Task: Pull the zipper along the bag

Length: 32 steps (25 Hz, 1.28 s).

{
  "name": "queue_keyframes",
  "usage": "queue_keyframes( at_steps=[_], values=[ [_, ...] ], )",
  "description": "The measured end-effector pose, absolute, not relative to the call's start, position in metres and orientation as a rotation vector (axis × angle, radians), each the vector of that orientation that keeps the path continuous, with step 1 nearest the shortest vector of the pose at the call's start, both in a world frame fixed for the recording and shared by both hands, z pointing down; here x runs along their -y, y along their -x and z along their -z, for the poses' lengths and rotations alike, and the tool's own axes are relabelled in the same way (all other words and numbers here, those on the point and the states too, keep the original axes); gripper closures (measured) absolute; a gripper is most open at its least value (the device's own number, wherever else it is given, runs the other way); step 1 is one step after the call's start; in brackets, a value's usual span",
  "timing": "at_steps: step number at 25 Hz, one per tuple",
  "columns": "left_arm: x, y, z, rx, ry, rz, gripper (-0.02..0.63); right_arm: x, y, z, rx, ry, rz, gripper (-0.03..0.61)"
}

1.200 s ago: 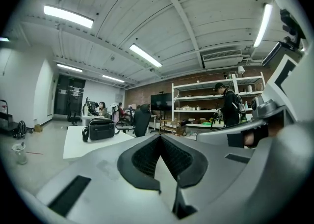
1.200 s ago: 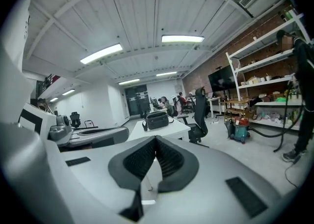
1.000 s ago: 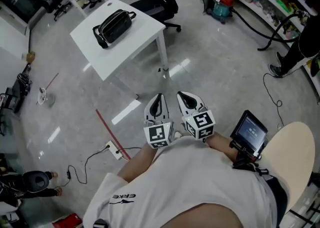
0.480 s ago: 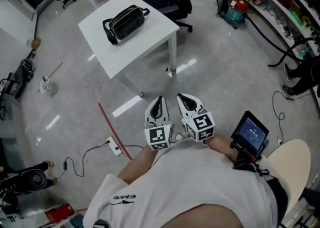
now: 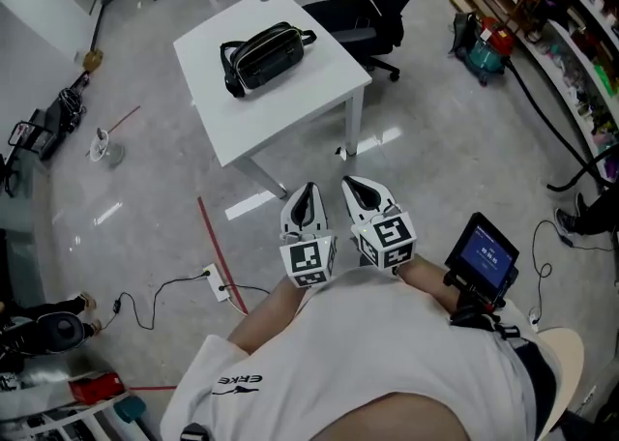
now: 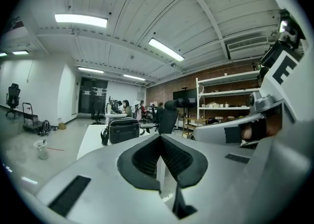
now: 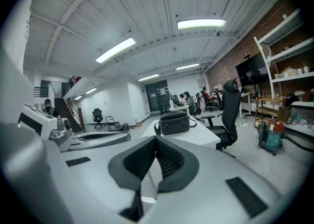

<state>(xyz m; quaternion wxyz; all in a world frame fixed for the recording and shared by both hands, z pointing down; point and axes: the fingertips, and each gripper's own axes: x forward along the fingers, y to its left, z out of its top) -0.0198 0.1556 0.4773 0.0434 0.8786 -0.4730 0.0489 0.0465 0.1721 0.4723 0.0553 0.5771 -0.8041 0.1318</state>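
A black zippered bag point(image 5: 263, 55) with a strap lies on a white table point(image 5: 300, 101) some way ahead of me. It also shows in the left gripper view as the bag point(image 6: 123, 129) and in the right gripper view as the bag point(image 7: 175, 122). My left gripper point(image 5: 305, 199) and right gripper point(image 5: 361, 191) are held side by side close to my body, well short of the table. Both have their jaws closed tip to tip with nothing between them; the same shows for the left gripper point(image 6: 160, 137) and the right gripper point(image 7: 155, 139) in their own views.
A black office chair point(image 5: 372, 14) stands behind the table. A power strip with cable point(image 5: 218, 283) and a red strip point(image 5: 221, 253) lie on the floor to the left. Shelving, a vacuum point(image 5: 484, 47) and hoses line the right side. A handheld screen point(image 5: 484, 255) sits by my right arm.
The table and bag have come nearer and shifted right in the head view as I walk towards them. Both grippers keep the same shut pose in front of my body.
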Motion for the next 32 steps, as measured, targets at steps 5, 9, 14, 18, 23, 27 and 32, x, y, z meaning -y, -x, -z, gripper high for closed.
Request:
queue_keyframes(
  at_steps=[5,9,14,18,23,27,32],
  values=[
    [-0.125,0.0,-0.472,1.525,-2.645,-0.167,0.612,-0.14,-0.068,-0.467,2.482,-1.691,-0.406,0.574],
    [-0.105,-0.017,-0.471,1.59,-2.616,-0.187,0.612,-0.118,-0.086,-0.466,2.517,-1.644,-0.41,0.574],
    [-0.086,-0.033,-0.472,1.662,-2.58,-0.196,0.612,-0.094,-0.103,-0.469,2.561,-1.591,-0.413,0.574],
    [-0.073,-0.039,-0.468,1.721,-2.548,-0.194,0.612,-0.076,-0.113,-0.469,2.584,-1.564,-0.424,0.574],
    [-0.05,-0.031,-0.474,1.77,-2.498,-0.223,0.612,-0.048,-0.111,-0.476,2.592,-1.529,-0.459,0.574],
    [-0.039,-0.021,-0.472,1.8,-2.472,-0.223,0.612,-0.035,-0.104,-0.474,2.598,-1.511,-0.471,0.574],
    [0.0,-0.007,-0.48,1.789,-2.466,-0.2,0.612,0.0,-0.095,-0.479,2.569,-1.525,-0.454,0.575]
  ],
)
